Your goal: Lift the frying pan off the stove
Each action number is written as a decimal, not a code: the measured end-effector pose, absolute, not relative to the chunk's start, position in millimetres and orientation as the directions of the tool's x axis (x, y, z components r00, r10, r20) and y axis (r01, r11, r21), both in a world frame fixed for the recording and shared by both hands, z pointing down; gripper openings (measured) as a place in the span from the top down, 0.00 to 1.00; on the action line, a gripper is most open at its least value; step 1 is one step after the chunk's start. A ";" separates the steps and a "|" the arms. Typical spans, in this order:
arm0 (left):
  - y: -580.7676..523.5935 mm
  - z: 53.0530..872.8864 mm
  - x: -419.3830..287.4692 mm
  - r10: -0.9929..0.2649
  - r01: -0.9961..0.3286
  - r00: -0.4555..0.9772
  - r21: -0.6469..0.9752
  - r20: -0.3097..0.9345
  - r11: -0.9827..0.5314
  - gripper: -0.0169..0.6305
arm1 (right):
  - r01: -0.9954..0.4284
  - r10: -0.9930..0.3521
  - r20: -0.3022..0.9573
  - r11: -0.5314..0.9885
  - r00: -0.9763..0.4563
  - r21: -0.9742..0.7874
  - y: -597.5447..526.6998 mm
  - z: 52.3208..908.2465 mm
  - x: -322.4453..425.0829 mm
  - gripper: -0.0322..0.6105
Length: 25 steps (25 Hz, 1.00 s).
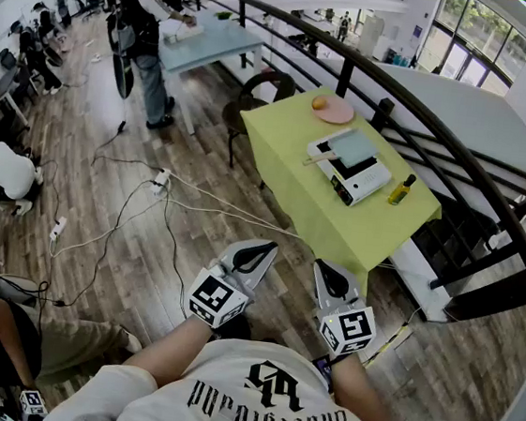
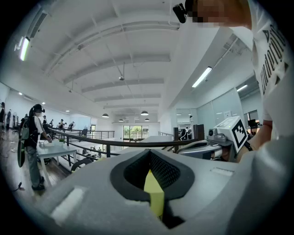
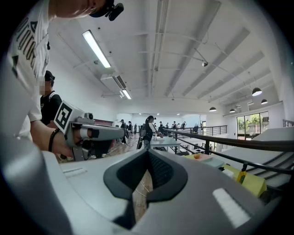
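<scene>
A square pale-green frying pan [image 1: 350, 149] rests on a white stove [image 1: 359, 179] on the table with the yellow-green cloth [image 1: 293, 156]. My left gripper [image 1: 262, 250] and right gripper [image 1: 330, 272] are held close to my body over the wooden floor, well short of the table, both shut and empty. In the left gripper view the jaws of the left gripper [image 2: 149, 157] meet, with a strip of the yellow cloth showing past them. In the right gripper view the right gripper [image 3: 148, 156] is shut too, and the pan [image 3: 212, 160] lies far off to the right.
A pink plate [image 1: 333, 112] with an orange and a yellow bottle [image 1: 401, 189] share the table. A black railing [image 1: 416, 109] runs behind it and a dark chair [image 1: 257, 96] stands at its far side. Cables and a power strip [image 1: 160, 182] cross the floor. A person [image 1: 146, 36] stands at a blue table.
</scene>
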<state>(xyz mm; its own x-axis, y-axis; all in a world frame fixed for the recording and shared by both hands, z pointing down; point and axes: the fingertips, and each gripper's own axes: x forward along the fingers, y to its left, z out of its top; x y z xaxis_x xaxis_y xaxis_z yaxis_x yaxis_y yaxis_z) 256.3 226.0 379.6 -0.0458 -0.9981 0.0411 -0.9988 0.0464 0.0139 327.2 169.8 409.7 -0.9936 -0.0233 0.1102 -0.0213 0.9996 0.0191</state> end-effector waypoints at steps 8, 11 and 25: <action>225.9 381.2 249.5 -0.998 -0.998 -0.047 0.035 0.045 0.048 0.96 | -0.022 -0.022 0.108 1.000 -0.994 0.009 171.5 410.6 323.2 0.95; 226.3 383.6 244.6 -0.998 -0.998 -0.046 0.044 0.046 0.048 0.96 | -0.019 -0.020 0.115 1.000 -0.993 0.004 172.6 413.5 319.0 0.95; 225.6 392.7 185.0 -0.997 -0.990 -0.055 0.131 0.046 0.061 0.96 | 0.011 0.019 0.156 0.999 -0.988 -0.049 174.5 430.8 257.3 0.95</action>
<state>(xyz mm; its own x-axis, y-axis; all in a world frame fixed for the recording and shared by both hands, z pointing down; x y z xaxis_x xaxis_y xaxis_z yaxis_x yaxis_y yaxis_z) 185.0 225.6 392.7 -0.0550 -0.9974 0.0463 -0.9895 0.0607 0.1311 257.3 174.5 430.8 -0.9876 0.0186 0.1558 0.0111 0.9988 -0.0487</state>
